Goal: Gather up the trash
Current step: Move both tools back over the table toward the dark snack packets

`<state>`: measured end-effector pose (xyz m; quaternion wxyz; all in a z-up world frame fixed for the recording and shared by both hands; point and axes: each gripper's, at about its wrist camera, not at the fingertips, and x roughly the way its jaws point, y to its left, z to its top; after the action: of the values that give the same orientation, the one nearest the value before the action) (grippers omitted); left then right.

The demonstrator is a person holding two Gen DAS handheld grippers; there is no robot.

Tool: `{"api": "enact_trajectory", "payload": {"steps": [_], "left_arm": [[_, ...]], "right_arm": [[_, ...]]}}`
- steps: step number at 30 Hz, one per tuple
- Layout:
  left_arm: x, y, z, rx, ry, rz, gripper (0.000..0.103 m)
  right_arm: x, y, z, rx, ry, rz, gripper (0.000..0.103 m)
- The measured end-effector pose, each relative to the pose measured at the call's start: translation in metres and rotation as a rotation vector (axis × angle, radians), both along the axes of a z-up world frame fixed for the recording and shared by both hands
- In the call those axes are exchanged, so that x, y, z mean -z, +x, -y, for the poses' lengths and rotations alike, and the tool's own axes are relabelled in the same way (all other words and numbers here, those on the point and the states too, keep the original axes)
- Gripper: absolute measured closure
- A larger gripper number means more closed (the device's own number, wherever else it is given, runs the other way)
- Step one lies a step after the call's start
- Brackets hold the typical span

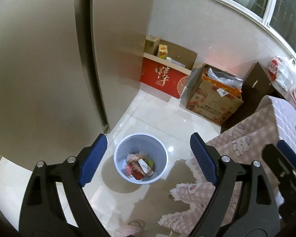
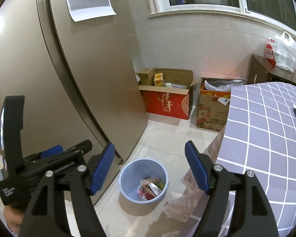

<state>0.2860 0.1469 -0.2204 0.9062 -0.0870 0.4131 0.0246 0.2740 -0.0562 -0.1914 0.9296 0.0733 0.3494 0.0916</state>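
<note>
A pale blue bin [image 1: 128, 144] stands on the tiled floor beside the fridge, with several wrappers and packets [image 1: 141, 165] lying in its bottom. My left gripper [image 1: 148, 138] hangs above it, open, with nothing between its blue pads. In the right wrist view the same bin [image 2: 132, 171] and its trash [image 2: 151, 187] sit below my right gripper [image 2: 149, 145], which is also open and empty. The left gripper's body [image 2: 49, 158] shows at the left of that view, close to the fridge.
A tall beige fridge [image 2: 79, 79] fills the left. A red box [image 2: 167, 102] and a brown carton [image 2: 211, 112] stand by the far wall. On the right is a table with a grey checked cloth [image 2: 262, 134] over a pink one [image 1: 236, 144]. A slippered foot [image 1: 133, 227] is below.
</note>
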Motion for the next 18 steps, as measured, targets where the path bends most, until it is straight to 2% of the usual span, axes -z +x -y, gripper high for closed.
{"api": "enact_trajectory", "payload": {"steps": [10,18], "left_arm": [[-0.045,-0.049,0.015,0.014,0.002,0.061,0.018],[-0.073,-0.080,0.056,0.084,0.010,0.104,0.018]], "right_arm": [[-0.038,-0.042,0.015,0.004,0.014,0.049,0.029],[-0.067,-0.088,0.060,0.060,0.022,0.093,0.028]]}}
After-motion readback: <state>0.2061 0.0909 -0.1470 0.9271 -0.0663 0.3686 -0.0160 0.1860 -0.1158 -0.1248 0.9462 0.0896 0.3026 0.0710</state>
